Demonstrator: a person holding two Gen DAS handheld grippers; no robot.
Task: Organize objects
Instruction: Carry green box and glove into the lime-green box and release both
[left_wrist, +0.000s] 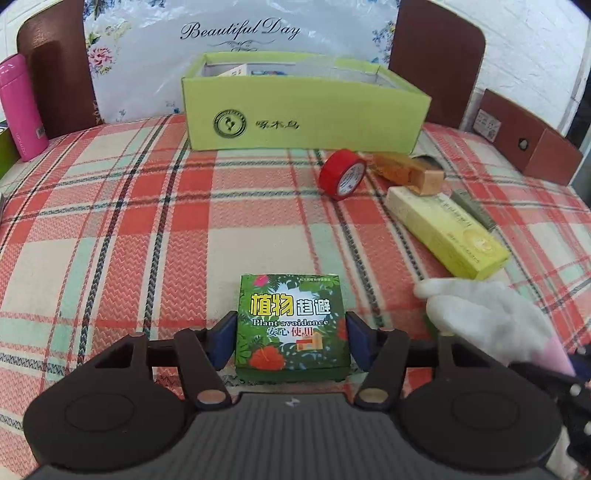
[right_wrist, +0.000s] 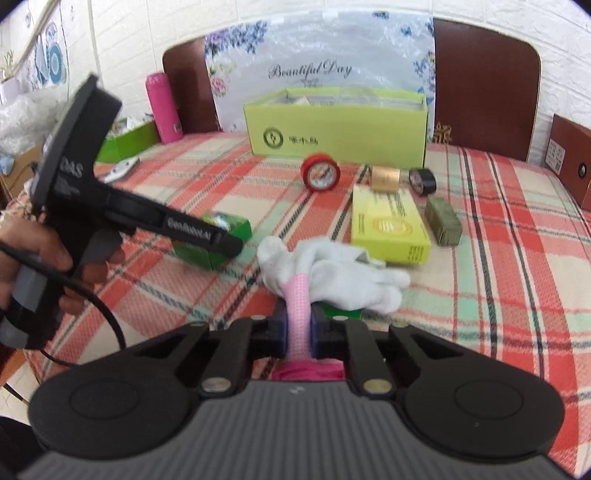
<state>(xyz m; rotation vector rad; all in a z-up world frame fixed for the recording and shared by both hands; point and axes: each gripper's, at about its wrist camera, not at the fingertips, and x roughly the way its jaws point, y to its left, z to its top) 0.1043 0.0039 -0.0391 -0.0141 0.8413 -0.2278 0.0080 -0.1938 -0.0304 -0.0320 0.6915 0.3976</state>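
Observation:
A green plant-print box (left_wrist: 291, 325) lies on the plaid cloth (left_wrist: 129, 240). My left gripper (left_wrist: 291, 332) has a pad against each side of it, shut on the box. The right wrist view shows that same gripper (right_wrist: 229, 243) over the box (right_wrist: 236, 225), held by a person's hand (right_wrist: 40, 258). My right gripper (right_wrist: 298, 325) is shut on the pink cuff (right_wrist: 299, 306) of a white glove (right_wrist: 332, 273), whose fingers hang forward just above the cloth. In the left wrist view the glove (left_wrist: 480, 306) shows at the right.
An open lime box (right_wrist: 336, 125) stands at the back before the headboard. In front of it lie a red tape roll (right_wrist: 320, 172), a gold tube (right_wrist: 385, 178), a black tape roll (right_wrist: 422, 180), a long yellow box (right_wrist: 388, 229) and an olive block (right_wrist: 443, 221). A pink bottle (right_wrist: 162, 107) stands back left.

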